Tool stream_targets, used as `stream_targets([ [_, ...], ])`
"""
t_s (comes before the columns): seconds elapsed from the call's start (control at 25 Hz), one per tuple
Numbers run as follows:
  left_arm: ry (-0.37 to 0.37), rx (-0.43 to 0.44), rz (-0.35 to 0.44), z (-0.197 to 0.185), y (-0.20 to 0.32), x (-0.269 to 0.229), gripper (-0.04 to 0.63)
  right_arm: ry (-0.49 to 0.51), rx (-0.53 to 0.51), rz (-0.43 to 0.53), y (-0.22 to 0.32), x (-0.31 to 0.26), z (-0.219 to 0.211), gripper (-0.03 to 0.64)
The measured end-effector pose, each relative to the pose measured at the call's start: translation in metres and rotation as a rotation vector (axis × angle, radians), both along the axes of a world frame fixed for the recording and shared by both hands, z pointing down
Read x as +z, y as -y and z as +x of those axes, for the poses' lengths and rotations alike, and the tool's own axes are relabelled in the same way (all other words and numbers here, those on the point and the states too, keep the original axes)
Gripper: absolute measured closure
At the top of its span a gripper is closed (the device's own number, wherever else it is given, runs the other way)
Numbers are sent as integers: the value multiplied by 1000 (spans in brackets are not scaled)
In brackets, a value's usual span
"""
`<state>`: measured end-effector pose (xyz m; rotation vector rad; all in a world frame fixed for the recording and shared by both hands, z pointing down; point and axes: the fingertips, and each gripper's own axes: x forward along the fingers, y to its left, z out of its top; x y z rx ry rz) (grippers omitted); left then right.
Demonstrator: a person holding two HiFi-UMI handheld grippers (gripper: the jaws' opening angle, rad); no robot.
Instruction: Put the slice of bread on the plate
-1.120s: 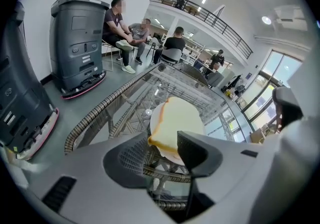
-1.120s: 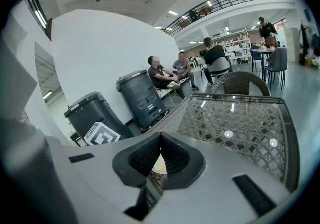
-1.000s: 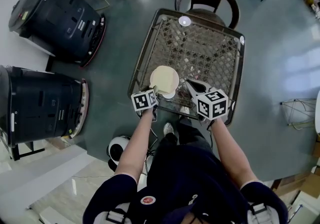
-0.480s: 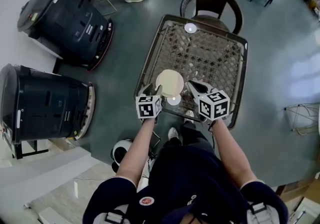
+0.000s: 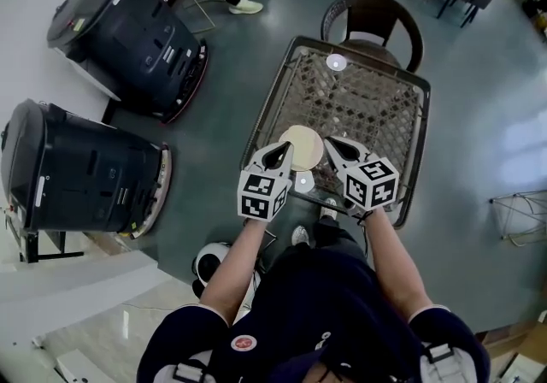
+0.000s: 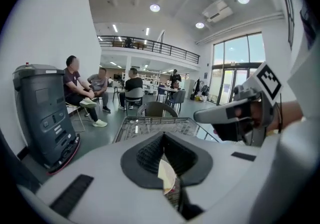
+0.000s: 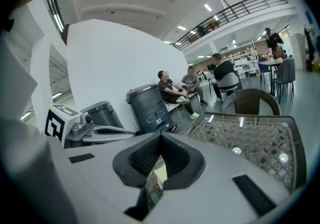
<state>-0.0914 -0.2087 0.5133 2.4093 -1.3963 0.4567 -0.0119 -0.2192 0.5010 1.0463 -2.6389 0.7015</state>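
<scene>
The grey left gripper and the grey right gripper are held clenched and empty above the woven glass-topped table. A pale round plate is seen between their tips; the bread slice cannot be told apart from it

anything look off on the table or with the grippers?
Nothing stands out. The pale round plate lies flat on the glass-topped table; whether bread is on it is too small to tell. Both the left gripper and the right gripper are shut and empty.
</scene>
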Motion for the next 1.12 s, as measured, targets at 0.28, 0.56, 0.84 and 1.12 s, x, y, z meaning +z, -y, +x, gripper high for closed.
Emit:
stream_targets([
  [0.28,-108,57,64,13,-13,-51,588,35,-20,87,-8,-32,-7,611],
  [0.56,-175,74,115,13,-20,-79,588,40,-54,167,-15,-59,-15,611],
  [0.84,-191,89,131,15,-22,-90,588,48,-57,186,-18,-70,-16,611],
  [1.12,-195,85,129,17,-23,-90,589,55,-56,191,-18,-74,-16,611],
])
